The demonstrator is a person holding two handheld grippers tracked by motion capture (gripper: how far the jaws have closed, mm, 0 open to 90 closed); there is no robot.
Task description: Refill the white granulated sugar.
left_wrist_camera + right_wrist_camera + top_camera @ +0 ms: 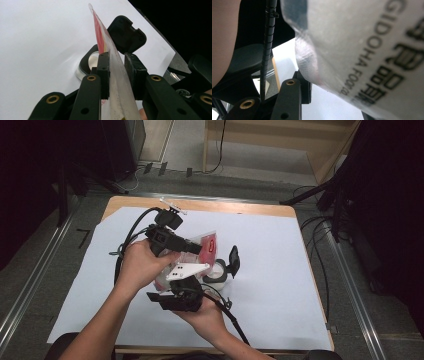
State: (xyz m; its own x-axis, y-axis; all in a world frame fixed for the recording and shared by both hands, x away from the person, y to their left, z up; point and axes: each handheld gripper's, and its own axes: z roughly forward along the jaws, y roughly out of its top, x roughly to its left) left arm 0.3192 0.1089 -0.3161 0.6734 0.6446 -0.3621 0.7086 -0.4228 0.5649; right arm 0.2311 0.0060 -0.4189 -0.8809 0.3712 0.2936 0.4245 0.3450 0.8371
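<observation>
The plastic pouch [207, 245], clear with a red printed panel, hangs above the middle of the white sheet [270, 270] that covers the table, held up between both tools. In the left gripper view the left gripper [117, 72] has its jaws narrowed onto the pouch [117, 82], the film running edge-on between the two pads, so the grip looks firm and keeps the pouch upright. Directly below and beyond it stands a small round container [87, 65] with its hinged black lid [126, 33] flipped open, which suggests the pouch is being held over the mouth in order to pour or drop its contents in. In the high view the container [218, 272] sits just right of the hands, lid [233, 259] tilted up on its far right side. The right gripper [172, 287] comes in from the near side, beneath the pouch. In the right gripper view the pouch [367, 50] presses close against the lens, its black lettering blurred, and one jaw shows at the lower left; whether this gripper is clamped on the film or merely steadying it I cannot tell. Probably it supports the lower end while the left controls the tilt.
</observation>
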